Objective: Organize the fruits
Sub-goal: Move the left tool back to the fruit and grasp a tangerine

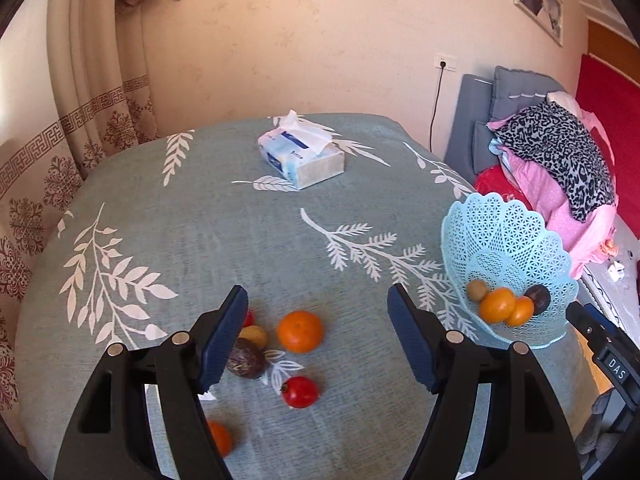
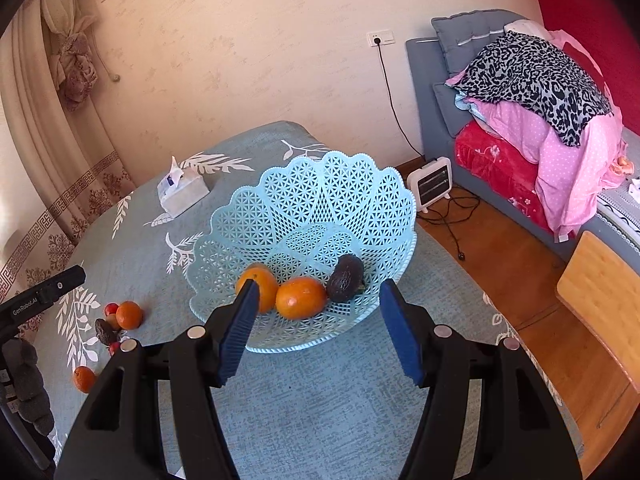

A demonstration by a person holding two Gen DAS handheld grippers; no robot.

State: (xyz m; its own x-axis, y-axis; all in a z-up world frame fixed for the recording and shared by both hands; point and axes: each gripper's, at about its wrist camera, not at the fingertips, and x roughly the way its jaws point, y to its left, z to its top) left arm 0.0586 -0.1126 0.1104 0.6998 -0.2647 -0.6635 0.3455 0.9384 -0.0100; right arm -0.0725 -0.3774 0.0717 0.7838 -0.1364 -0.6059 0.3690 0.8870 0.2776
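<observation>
Fruits [image 1: 300, 331] lie loose on the surface | left hand-held gripper [image 1: 318, 334] wide, empty | right hand-held gripper [image 2: 316, 330] wide, empty | risk: nudged fruit rolls away from the basket [image 2: 280, 208].

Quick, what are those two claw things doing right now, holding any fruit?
Left gripper: jaws open, holding nothing.
Right gripper: jaws open, holding nothing.

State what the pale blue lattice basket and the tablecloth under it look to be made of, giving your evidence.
Pale blue lattice basket: probably moulded plastic, slightly glossy; its cut-out pattern is uniform and the scalloped rim holds stiff. Grey-green leaf-print tablecloth: seemingly woven fabric, matt; a fine textured weave shows and it drapes over the table edge.
</observation>
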